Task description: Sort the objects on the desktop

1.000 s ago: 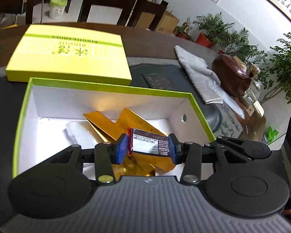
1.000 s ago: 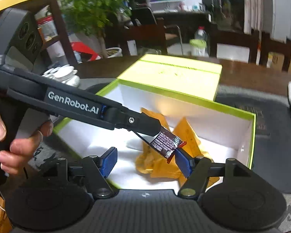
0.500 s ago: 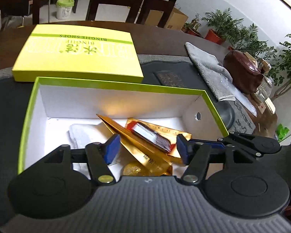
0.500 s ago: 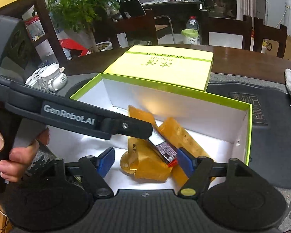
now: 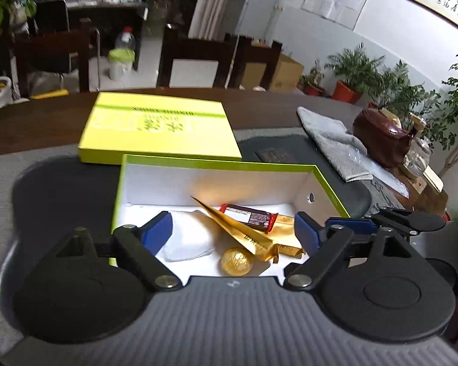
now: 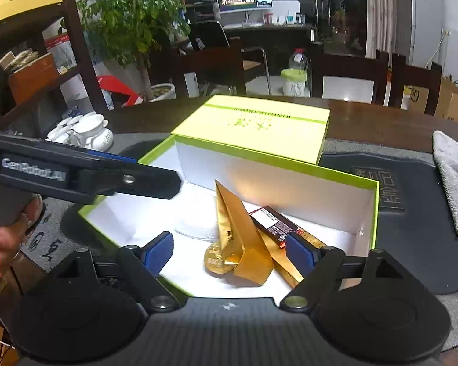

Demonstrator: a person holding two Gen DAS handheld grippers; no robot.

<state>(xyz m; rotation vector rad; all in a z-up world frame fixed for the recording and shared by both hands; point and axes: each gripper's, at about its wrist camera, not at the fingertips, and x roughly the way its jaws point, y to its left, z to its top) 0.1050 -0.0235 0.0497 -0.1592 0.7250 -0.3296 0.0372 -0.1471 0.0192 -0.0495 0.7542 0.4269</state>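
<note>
Now the snack bar (image 5: 248, 217) lies in the box (image 5: 216, 167), between the empty left tongs (image 5: 233, 235).

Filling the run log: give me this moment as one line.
left gripper: open, empty | right gripper: open, empty | dark snack bar: lying in green box on gold packets | lid: off, behind box

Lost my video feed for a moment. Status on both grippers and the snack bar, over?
Left gripper open, empty. Right gripper open, empty. Snack bar lies in the green box on gold packets. Nothing in the way.
</note>
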